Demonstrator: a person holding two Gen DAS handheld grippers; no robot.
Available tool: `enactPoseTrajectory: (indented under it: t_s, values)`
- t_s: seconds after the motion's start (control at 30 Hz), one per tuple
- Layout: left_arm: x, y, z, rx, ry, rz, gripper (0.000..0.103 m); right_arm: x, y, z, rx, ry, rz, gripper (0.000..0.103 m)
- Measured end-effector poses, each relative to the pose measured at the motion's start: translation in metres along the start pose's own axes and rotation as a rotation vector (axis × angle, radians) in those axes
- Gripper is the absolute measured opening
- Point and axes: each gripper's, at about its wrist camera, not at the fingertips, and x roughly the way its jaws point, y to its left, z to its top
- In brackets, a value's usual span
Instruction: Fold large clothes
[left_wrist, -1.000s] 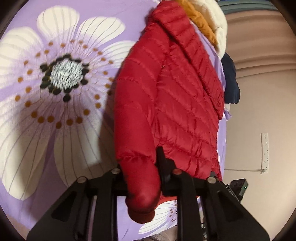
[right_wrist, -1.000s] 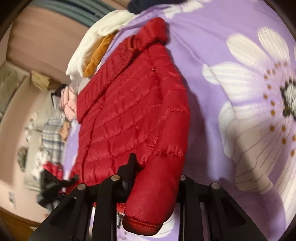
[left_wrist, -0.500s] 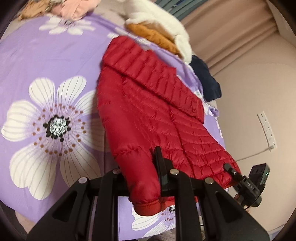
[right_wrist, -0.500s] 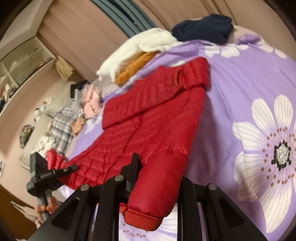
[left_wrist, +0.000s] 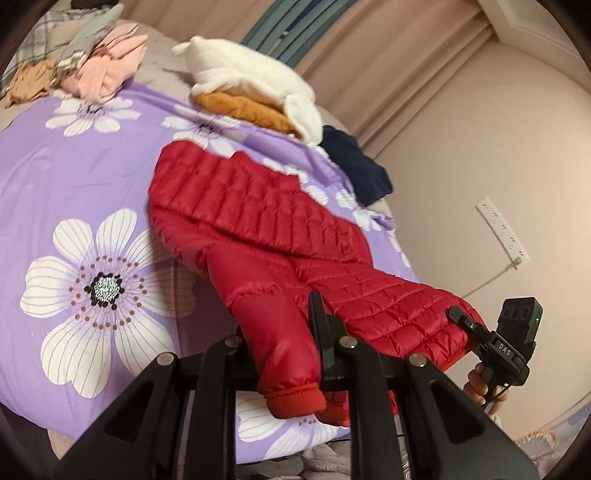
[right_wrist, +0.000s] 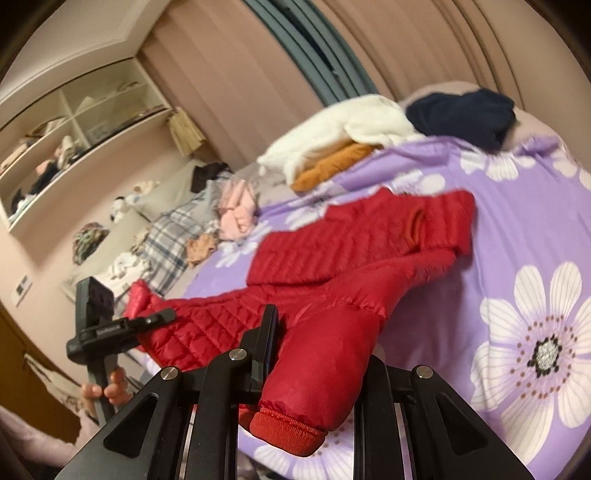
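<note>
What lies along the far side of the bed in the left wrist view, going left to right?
Pink clothes pile → white fleece garment lying on an orange-brown garment → dark navy garment.

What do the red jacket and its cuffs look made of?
Red jacket: slick, slightly shiny synthetic shell, probably nylon or polyester, quilted in narrow puffy channels, so likely down or fibre fill. Cuff: matte ribbed knit, judging by its fine ridges.

Red quilted jacket (left_wrist: 266, 221), lilac bedspread (left_wrist: 74, 177) (white flowers), navy garment (left_wrist: 354, 166)
</note>
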Motion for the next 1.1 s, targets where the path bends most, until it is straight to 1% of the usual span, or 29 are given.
enactPoseTrajectory:
  t_s: [0.17, 0.3, 0.47, 0.53, 1.1]
  values:
    - [-0.022, -0.012, 0.003, 0.025, -0.03, -0.042, 0.016, -0.017, 0.006, 0.008, -0.012, -0.04, 0.046, 0.022]
    - [-0.037, -0.021, 0.004, 0.049, -0.05, -0.067, 0.016, -0.026, 0.012, 0.011, -0.038, -0.063, 0.065, 0.022]
    - [-0.046, -0.026, 0.007, 0.062, -0.074, -0.085, 0.016, -0.031, 0.02, 0.015, -0.083, -0.087, 0.075, 0.022]
    - [-0.046, -0.026, 0.008, 0.062, -0.075, -0.093, 0.016, -0.032, 0.02, 0.016, -0.089, -0.091, 0.079, 0.022]
    - [-0.029, -0.017, 0.018, 0.027, -0.051, -0.073, 0.016, -0.022, 0.01, 0.021, -0.036, -0.08, 0.079, 0.022]
